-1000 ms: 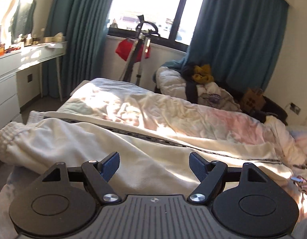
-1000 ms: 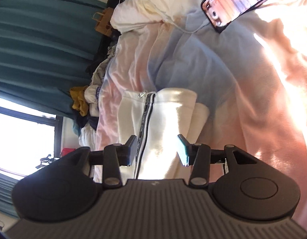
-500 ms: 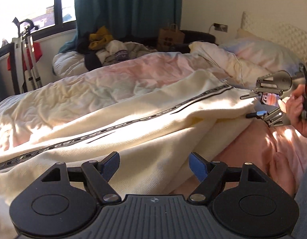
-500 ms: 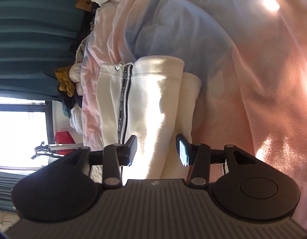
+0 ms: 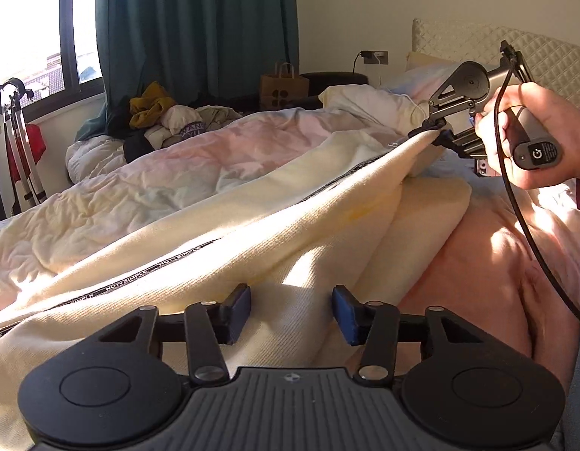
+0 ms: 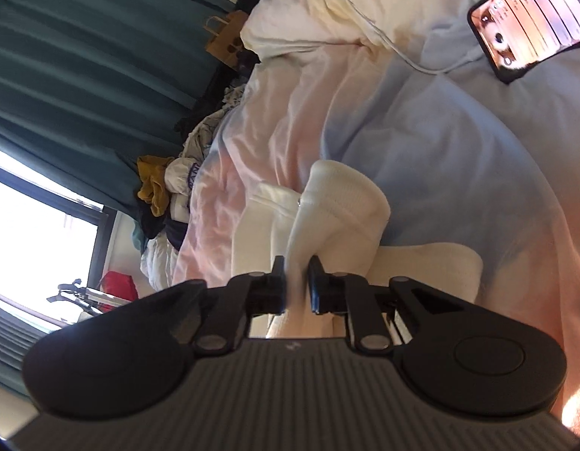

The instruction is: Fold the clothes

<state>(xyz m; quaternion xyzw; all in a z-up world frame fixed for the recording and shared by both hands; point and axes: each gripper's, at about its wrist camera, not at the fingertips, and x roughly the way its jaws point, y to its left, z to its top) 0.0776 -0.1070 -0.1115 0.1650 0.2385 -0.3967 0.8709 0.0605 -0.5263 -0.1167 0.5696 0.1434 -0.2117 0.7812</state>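
Cream trousers point(image 5: 252, 225) are lying across the bed point(image 5: 222, 161), running from 8 o'clock toward 2 o'clock in the left wrist view. The right gripper point(image 6: 296, 285), fingers nearly closed, is pinching the trousers' upper edge and lifting it. The left gripper point(image 5: 291, 314) is hovering over the cloth, fingers spread and gripping nothing. A phone point(image 6: 534, 26) is lying at 1 o'clock in the right wrist view.

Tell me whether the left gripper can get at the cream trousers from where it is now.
Probably yes. The left gripper is open, its jaws apart just above the cream trousers, with nothing between them. The right gripper already pinches the far end and lifts it, so that cloth is taut but free.
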